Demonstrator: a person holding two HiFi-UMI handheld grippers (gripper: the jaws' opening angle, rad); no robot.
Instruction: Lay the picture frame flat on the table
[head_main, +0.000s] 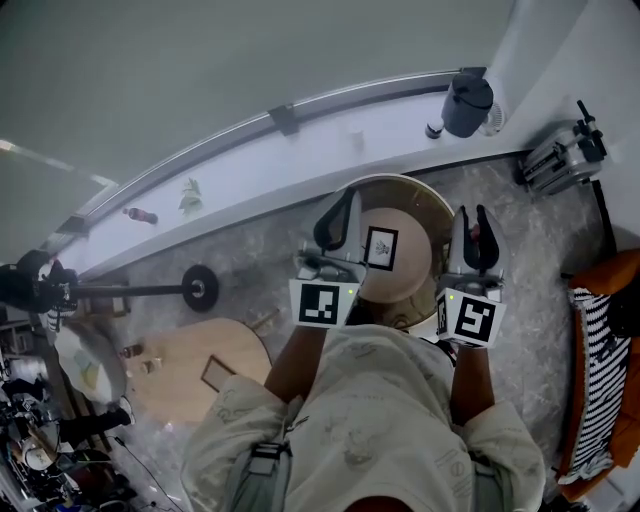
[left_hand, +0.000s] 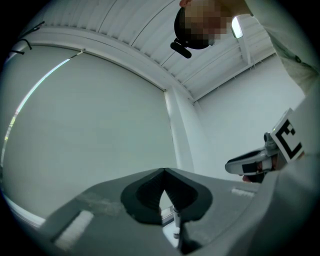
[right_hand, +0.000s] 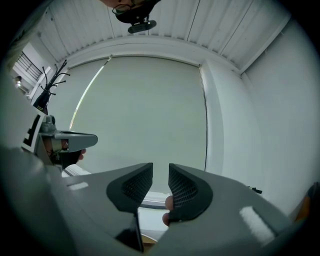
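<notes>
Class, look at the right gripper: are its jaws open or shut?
Open. The right gripper shows a clear gap between its jaws in its own view, with nothing held between them.

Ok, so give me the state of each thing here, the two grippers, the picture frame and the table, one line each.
Left gripper: jaws shut, nothing between them, aimed upward.
Right gripper: jaws apart, nothing between them, aimed upward.
Picture frame: on the round table, face toward the camera, not gripped; fully flat or leaning back, cannot tell.
Round table: standing, with the frame on top.
</notes>
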